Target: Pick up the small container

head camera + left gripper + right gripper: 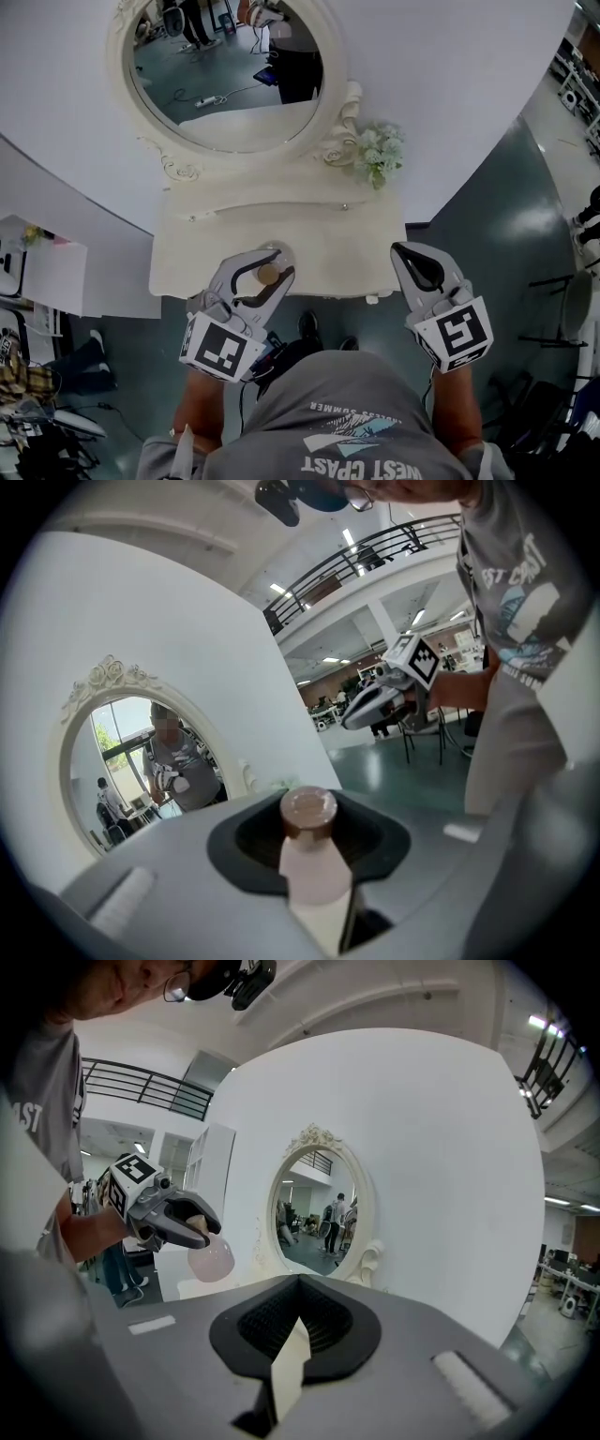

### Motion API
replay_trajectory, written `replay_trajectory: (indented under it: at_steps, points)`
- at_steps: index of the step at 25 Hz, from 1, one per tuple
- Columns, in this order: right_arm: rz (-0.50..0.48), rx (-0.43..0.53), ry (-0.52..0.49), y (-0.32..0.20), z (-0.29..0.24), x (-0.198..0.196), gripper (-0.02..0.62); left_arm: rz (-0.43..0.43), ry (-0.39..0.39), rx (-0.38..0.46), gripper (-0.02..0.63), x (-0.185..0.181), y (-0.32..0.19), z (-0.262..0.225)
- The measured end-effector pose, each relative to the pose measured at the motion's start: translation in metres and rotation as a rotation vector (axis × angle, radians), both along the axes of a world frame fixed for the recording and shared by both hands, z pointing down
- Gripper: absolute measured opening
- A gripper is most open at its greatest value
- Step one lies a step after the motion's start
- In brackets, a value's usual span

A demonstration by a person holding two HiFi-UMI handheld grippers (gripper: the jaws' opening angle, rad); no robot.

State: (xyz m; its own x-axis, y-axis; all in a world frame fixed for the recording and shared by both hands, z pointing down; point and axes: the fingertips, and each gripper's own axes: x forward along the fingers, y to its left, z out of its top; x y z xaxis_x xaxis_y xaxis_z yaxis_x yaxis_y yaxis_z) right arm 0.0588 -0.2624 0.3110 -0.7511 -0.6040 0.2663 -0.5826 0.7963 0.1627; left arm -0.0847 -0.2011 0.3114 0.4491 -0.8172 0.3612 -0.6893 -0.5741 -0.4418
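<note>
one small container (pixel 310 853) gripped in left claw (pixel 266 276); right claw (pixel 404 251) closed, empty

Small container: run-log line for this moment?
left gripper: shut on small container | hold: at neck | place: over dressing table | right gripper: shut, empty

In the head view the left gripper (pixel 281 265) covers the body of the small container (pixel 268 274), so only its brown cap shows. In the left gripper view the container's base is out of sight behind the gripper's own body, and in the right gripper view the cap is hidden inside the left gripper's jaws, leaving just the pale round body visible. The mirror (pixel 225 94) is cut off by the head view's top edge, and the figures reflected in it are too small to tell apart.
</note>
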Motion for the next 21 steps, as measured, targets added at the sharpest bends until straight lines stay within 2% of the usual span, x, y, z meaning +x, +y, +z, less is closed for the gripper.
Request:
replay_trajectory:
  at_steps: [21]
  points:
    - [-0.061, -0.050, 0.036, 0.012, 0.026, -0.032, -0.002, -0.073, 0.017, -0.037, 0.117, -0.031, 0.010, 0.029]
